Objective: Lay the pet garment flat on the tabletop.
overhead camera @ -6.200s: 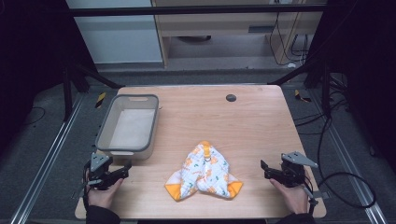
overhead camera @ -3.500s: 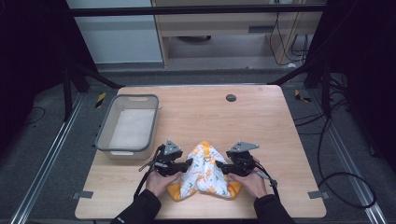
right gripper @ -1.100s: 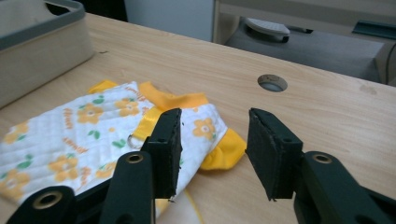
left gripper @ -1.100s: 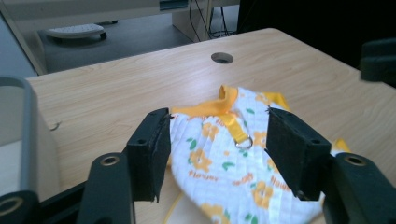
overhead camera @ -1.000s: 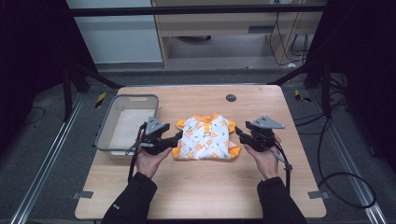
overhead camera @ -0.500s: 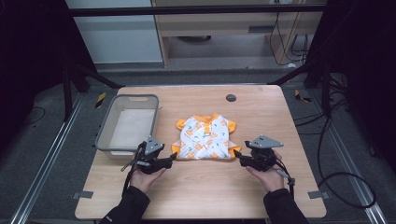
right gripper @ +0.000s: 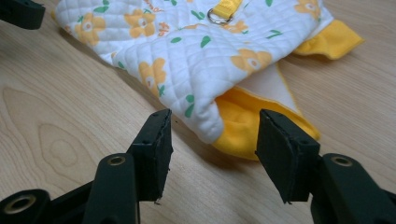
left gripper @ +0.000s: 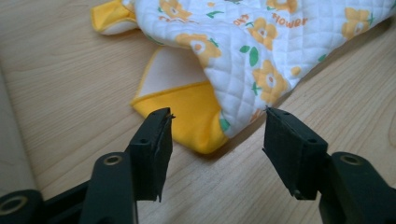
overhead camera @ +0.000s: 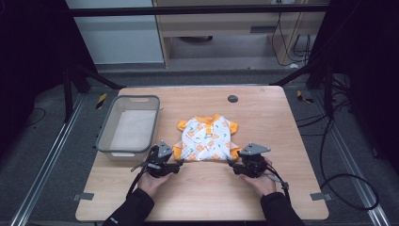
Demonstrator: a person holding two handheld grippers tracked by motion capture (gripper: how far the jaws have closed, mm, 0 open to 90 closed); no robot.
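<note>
Released and spread flat mid-desk (overhead camera: pixel 282 188), the quilted garment (overhead camera: pixel 207 141) lies beside the basket (overhead camera: pixel 106 141); left hand-held gripper (overhead camera: pixel 178 162) and right hand-held gripper (overhead camera: pixel 231 165), jaws spread, have backed off its corners, apparently ready to fold.

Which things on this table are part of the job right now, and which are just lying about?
In the job:
- quilted flower-print garment, spread flat
- left gripper, open at its near left corner
- right gripper, open at its near right corner

Lying about:
- grey bin, left of the garment
- small dark disc near the table's far edge
</note>
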